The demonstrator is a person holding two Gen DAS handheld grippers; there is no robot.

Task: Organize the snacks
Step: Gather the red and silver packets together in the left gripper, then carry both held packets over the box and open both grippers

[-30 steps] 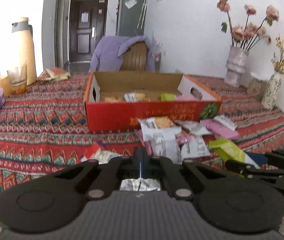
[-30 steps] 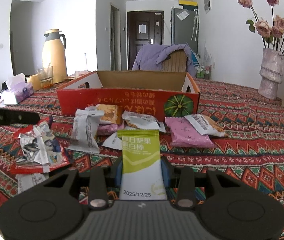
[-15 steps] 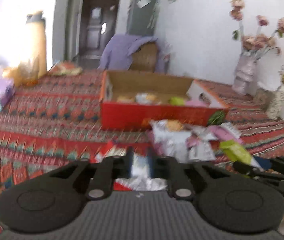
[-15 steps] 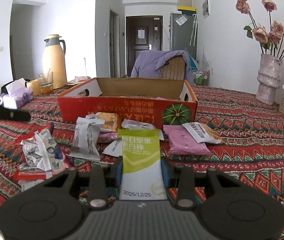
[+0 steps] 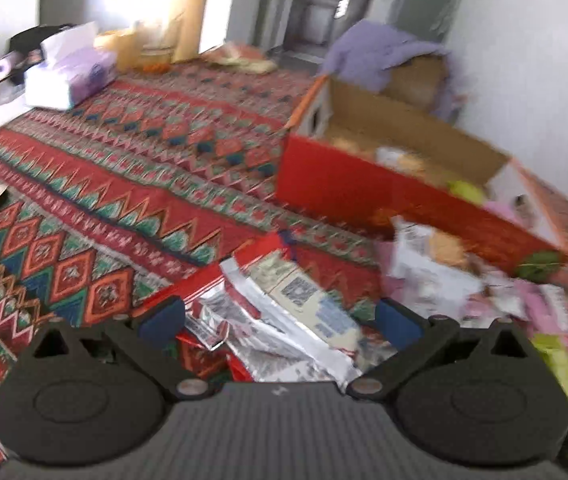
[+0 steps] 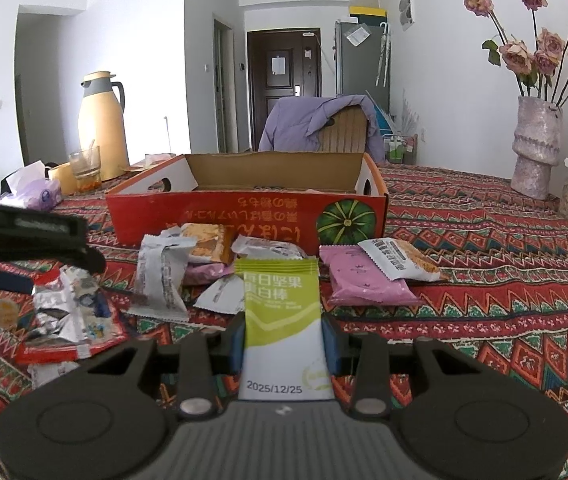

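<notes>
My left gripper (image 5: 280,320) points down at the patterned tablecloth and its jaws are opening wide. A crumpled red and silver snack packet (image 5: 284,308) lies between them, and neither pad presses on it. My right gripper (image 6: 282,340) is shut on a green and white snack bar packet (image 6: 280,304), held upright just above the cloth. Several loose snack packets (image 6: 363,280) lie in front of the red cardboard box (image 6: 244,216), which holds a few snacks (image 5: 399,160). In the right wrist view the left gripper (image 6: 24,232) shows at the left edge.
A yellow thermos (image 6: 102,124), a glass (image 6: 84,168) and a tissue box (image 6: 32,192) stand at the far left of the table. A vase of dried roses (image 6: 535,152) stands at the far right. A chair with a purple jacket (image 6: 323,128) is behind the box.
The left gripper went from shut to wide open, tipped downward and rolled, so the red and silver packet now fills its view. The right gripper kept still with the green packet.
</notes>
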